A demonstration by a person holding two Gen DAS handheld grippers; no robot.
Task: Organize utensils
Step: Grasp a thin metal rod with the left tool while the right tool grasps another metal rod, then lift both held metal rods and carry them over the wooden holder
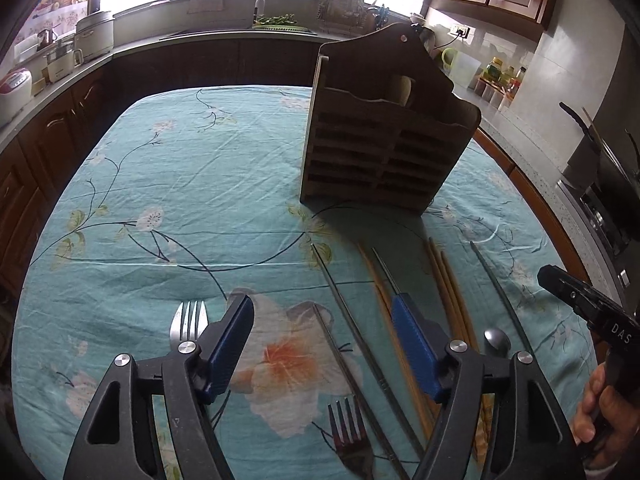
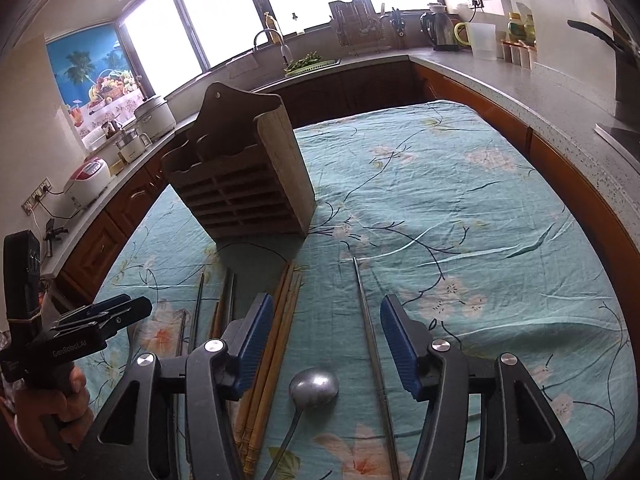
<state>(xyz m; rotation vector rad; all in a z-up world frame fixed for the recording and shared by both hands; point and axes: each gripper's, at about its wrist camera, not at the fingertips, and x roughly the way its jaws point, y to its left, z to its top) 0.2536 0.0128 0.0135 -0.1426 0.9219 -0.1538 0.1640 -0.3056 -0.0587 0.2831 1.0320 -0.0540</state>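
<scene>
We hold our left gripper (image 1: pixel 324 336) with jaws apart above the steel forks (image 1: pixel 188 320) at seven o'clock; wooden chopsticks (image 2: pixel 276 340) lie fanned at six below the dark slotted wooden holder (image 2: pixel 240 168); our right gripper (image 2: pixel 324 344), also gaping, straddles the steel spoon (image 2: pixel 314 388), likely our next pick.

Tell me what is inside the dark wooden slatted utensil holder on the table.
The dark wooden slatted utensil holder shows one pale rounded object poking above its front wall. What it is, and the compartments below, are hidden behind the slats.
</scene>
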